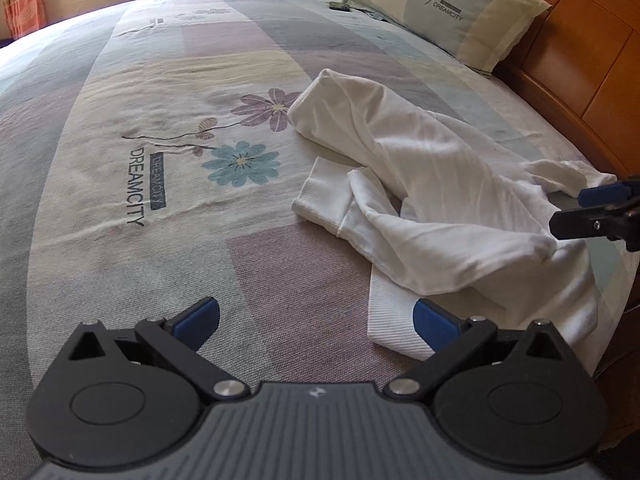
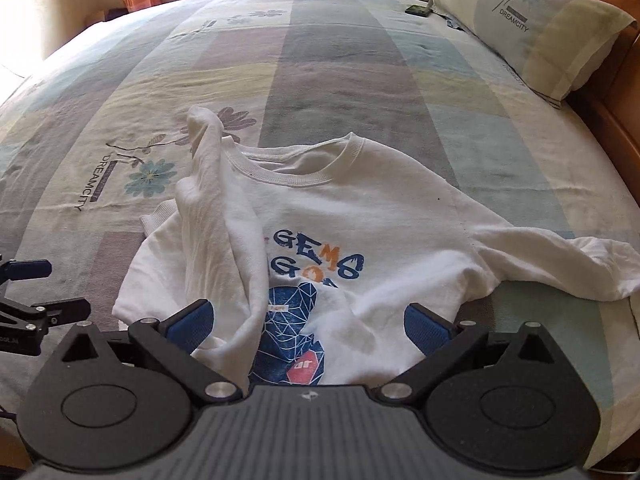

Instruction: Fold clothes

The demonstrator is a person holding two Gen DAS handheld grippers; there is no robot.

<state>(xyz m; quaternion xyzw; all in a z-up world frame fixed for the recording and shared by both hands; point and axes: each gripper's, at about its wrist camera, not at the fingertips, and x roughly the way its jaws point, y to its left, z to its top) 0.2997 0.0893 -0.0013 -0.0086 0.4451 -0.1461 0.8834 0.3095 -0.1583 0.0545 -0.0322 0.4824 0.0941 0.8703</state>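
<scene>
The bed [image 2: 340, 64] spreads wide under me, with a pillow [image 2: 532, 28] far off to the right. My white shirt [image 2: 400, 220] lies crumpled on the near half, collar away from me, print up, so its long axis runs straight ahead from my right gripper [image 2: 306, 322]. One sleeve [image 2: 212, 208] is flopped across the chest. My right gripper hovers over the hem, jaws spread wide and empty. My left gripper [image 1: 316, 322], also gaping and empty, sits left of the shirt, its right finger just over a ribbed cuff [image 1: 394, 322].

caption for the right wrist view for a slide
Open right tongs above a crumpled white printed sweatshirt on the bedspread.
</scene>
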